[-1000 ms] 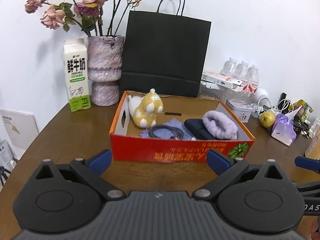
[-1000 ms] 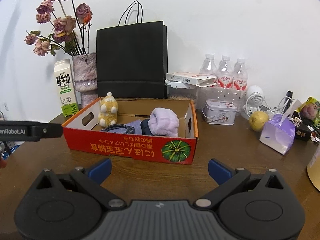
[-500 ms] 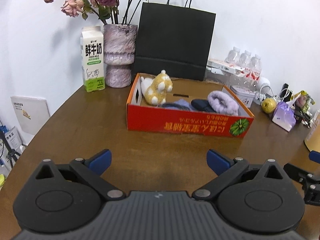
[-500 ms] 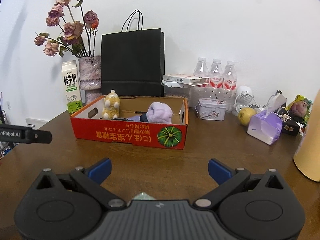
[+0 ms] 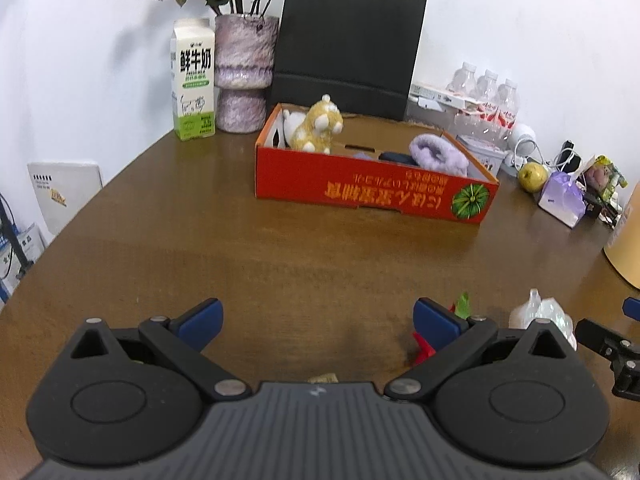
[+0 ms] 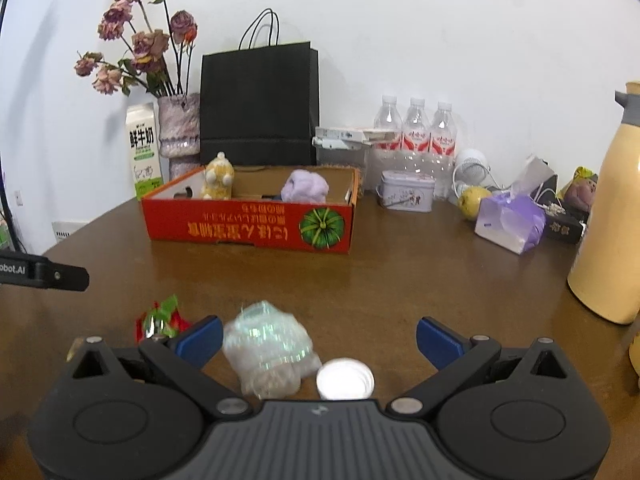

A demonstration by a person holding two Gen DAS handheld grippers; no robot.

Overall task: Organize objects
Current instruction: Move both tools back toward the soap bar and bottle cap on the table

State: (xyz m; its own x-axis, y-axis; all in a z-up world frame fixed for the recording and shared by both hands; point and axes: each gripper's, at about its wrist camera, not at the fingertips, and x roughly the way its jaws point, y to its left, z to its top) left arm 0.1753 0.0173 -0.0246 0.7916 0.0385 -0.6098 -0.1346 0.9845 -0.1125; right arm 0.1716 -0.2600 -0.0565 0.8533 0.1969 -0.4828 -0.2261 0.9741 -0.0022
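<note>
At the near edge of the table, your right gripper gapes wide and empty over the crinkly clear packet, as does the left gripper, so a hasty pinch could nudge the white cap overboard.

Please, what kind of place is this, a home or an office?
Probably an office or a shared room, though it is not certain. A round wooden table stands against a plain white wall, crowded with water bottles, a milk carton, a vase of dried roses and a black paper bag.
</note>
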